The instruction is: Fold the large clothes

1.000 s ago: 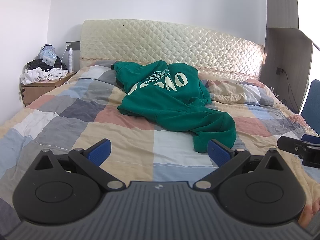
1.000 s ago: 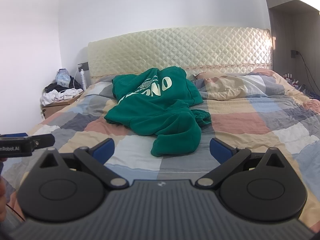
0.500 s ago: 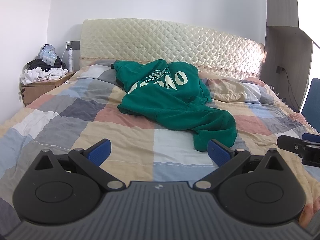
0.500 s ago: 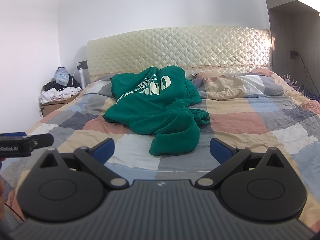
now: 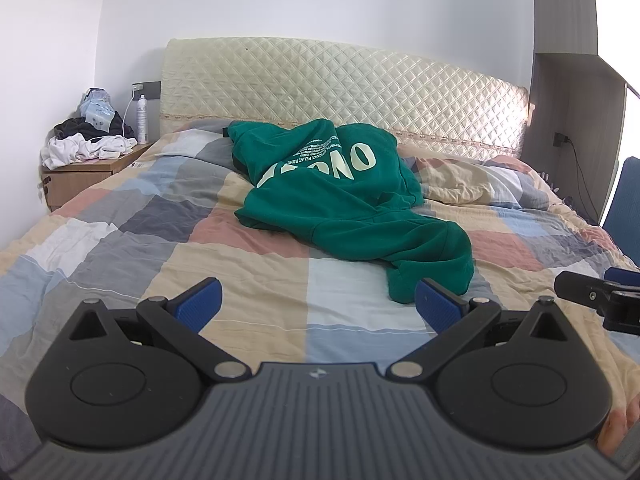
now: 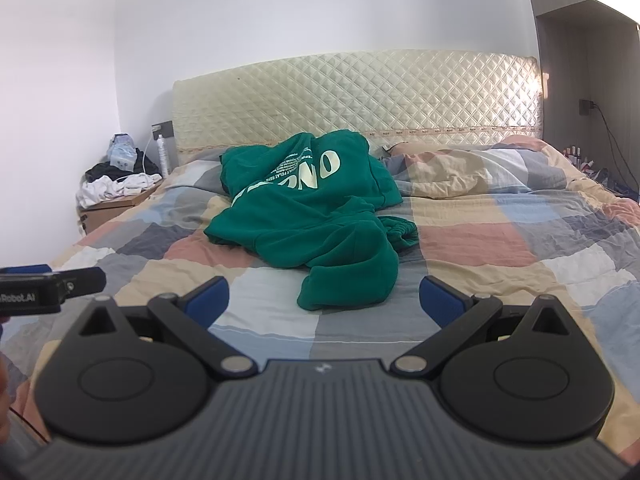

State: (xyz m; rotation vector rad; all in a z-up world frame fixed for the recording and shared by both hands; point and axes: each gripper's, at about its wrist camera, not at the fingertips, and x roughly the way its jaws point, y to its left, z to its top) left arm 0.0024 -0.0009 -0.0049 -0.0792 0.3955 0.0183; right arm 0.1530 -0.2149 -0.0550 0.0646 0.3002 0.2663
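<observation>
1. The green hoodie (image 5: 348,196) lies crumpled on the bed (image 5: 160,264), in the middle of the checked blanket and toward the headboard (image 5: 344,88); it is not folded
2. Pale letters are printed on its upper part, and they appear upside down from both wrist views
3. One thick green part, maybe a sleeve or the hood, hangs toward the foot of the bed and ends in a rounded lump (image 6: 348,280)
4. The left gripper (image 5: 318,304) is spread wide, its two blue pads far from each other, and nothing is between them; it hovers over the near end of the bed, apart from the hoodie
5. In the left wrist view the right blue pad (image 5: 436,306) is seen just in front of the lowest edge of the hoodie, but I cannot tell if they touch
6. The right gripper (image 6: 324,300) is spread wide too and holds nothing; the lump of the hoodie is seen between its two pads, farther away on the bed
7. Each gripper shows at the edge of the other's view, so they are side by side
8. A wooden nightstand (image 5: 84,176) stands left of the bed, with a pile of white and dark clothes (image 5: 88,144) and a white bottle (image 5: 142,118) on it
</observation>
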